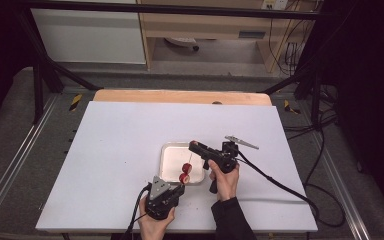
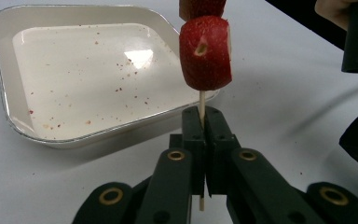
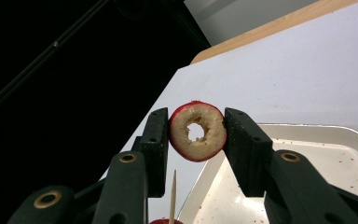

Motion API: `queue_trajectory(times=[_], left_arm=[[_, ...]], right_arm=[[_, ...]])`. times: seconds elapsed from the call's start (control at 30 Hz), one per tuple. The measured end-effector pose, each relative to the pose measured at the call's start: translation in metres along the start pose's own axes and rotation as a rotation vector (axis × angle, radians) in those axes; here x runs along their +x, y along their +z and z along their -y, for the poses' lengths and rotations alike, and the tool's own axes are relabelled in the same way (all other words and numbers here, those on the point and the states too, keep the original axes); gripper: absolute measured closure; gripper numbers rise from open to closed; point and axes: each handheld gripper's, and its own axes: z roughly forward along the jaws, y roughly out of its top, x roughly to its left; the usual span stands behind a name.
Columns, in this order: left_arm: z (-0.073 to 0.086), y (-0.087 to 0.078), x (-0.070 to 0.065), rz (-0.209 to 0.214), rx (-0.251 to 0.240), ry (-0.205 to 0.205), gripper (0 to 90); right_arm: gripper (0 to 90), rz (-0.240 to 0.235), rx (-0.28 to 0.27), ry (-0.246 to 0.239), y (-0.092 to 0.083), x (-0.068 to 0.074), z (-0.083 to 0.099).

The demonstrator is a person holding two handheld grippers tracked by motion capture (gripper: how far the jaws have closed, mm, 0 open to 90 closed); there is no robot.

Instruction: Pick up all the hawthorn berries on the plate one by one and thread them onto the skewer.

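Skewer [image 2: 202, 105]: pinched upright by left gripper [image 2: 204, 135], fruit pieces [image 2: 205, 51] on it.
Right gripper [image 3: 196, 133]: clamps a cored fruit ring [image 3: 197, 131], mid-frame.
Risk: hole misses tip, ring splits or stick tilts over tray [image 2: 9, 70].

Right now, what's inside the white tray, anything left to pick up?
The tray holds only scattered red crumbs on its bare floor. In the left gripper view, the skewered fruit piece covers its right corner, so that spot cannot be checked.

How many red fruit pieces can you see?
3: two threaded on the skewer held by the left gripper, a lower piece and an upper piece; one ring slice in the right gripper. None visible in the tray.
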Motion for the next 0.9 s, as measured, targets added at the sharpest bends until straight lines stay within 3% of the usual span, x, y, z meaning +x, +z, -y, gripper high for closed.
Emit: queue_trajectory(times=[0.43, 0.9], left_arm=[[-0.0001, 0.0065, -0.0014, 0.0, -0.006, -0.022, 88.4], [0.0001, 0.0074, -0.0009, -0.001, -0.012, -0.031, 88.4]], right_arm=[[62.1, -0.025, -0.035, 0.02, -0.0003, 0.002, 0.0028], [62.1, -0.039, -0.028, 0.028, 0.0, 0.0021, 0.0043]])
